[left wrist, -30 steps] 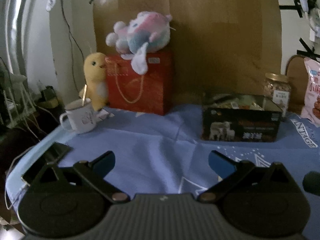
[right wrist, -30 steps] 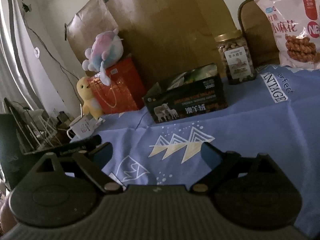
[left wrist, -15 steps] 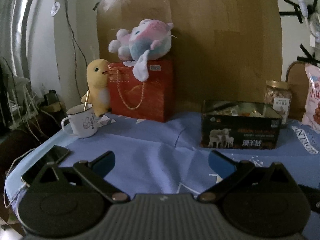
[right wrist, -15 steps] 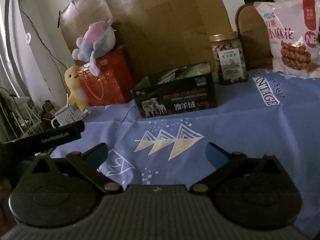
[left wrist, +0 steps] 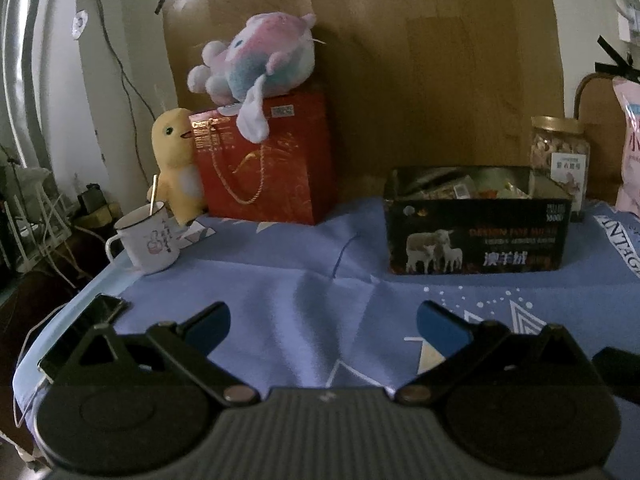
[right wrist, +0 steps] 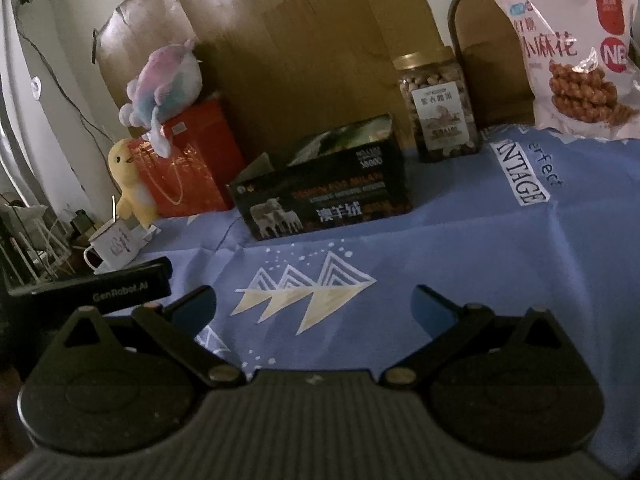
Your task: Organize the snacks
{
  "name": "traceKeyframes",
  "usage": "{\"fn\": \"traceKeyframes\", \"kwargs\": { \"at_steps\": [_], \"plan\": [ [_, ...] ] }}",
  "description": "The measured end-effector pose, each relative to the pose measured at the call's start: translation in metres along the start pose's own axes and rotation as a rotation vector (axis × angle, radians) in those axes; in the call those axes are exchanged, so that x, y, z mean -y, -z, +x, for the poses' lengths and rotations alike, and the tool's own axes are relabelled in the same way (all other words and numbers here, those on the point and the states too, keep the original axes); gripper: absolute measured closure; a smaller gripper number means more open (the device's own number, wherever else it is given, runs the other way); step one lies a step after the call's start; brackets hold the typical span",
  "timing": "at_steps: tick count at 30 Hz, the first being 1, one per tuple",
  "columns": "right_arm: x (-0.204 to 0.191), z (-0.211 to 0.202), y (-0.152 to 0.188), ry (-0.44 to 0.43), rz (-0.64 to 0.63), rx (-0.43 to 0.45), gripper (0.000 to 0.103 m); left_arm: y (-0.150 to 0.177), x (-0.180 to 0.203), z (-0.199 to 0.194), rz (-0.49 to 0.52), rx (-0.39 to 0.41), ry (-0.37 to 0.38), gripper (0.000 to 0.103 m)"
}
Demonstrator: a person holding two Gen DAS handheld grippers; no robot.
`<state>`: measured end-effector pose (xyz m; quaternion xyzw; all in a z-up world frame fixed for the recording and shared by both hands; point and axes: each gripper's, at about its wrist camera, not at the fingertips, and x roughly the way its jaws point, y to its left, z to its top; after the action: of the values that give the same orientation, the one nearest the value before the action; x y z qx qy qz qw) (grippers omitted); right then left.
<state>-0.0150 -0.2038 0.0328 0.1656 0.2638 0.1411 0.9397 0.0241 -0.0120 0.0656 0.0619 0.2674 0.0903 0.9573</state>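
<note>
A black open box (left wrist: 476, 232) with sheep printed on its front holds several snack packets; it also shows in the right wrist view (right wrist: 324, 196). A nut jar with a gold lid (right wrist: 438, 106) stands behind it, also in the left wrist view (left wrist: 560, 160). A pink bag of fried twists (right wrist: 572, 48) leans at the far right. My left gripper (left wrist: 322, 320) is open and empty over the blue cloth, well short of the box. My right gripper (right wrist: 314, 304) is open and empty, to the right of the left one.
A red gift bag (left wrist: 264, 164) with a pastel plush toy (left wrist: 256, 60) on top stands at the back left, beside a yellow duck plush (left wrist: 176, 164) and a white mug (left wrist: 146, 240). A phone (left wrist: 84, 328) lies at the table's left edge. Cardboard (left wrist: 400, 60) backs the table.
Both grippers have drifted a little nearer the table with their views tilting; the box looks closer and clearer. Both stay open and empty. No object has moved.
</note>
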Motion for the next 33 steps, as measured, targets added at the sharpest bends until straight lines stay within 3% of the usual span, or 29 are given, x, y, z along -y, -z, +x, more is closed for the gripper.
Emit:
{"fn": "traceKeyframes", "kwargs": {
  "at_steps": [13,33],
  "plan": [
    [0.010,0.005,-0.002,0.022,-0.001,-0.019,0.000,0.005,0.018,0.013,0.036,-0.061,0.049,0.000],
    [0.002,0.004,-0.001,0.020,-0.021,-0.034,0.000,0.015,0.011,0.015,0.018,-0.120,0.095,0.000]
  ]
}}
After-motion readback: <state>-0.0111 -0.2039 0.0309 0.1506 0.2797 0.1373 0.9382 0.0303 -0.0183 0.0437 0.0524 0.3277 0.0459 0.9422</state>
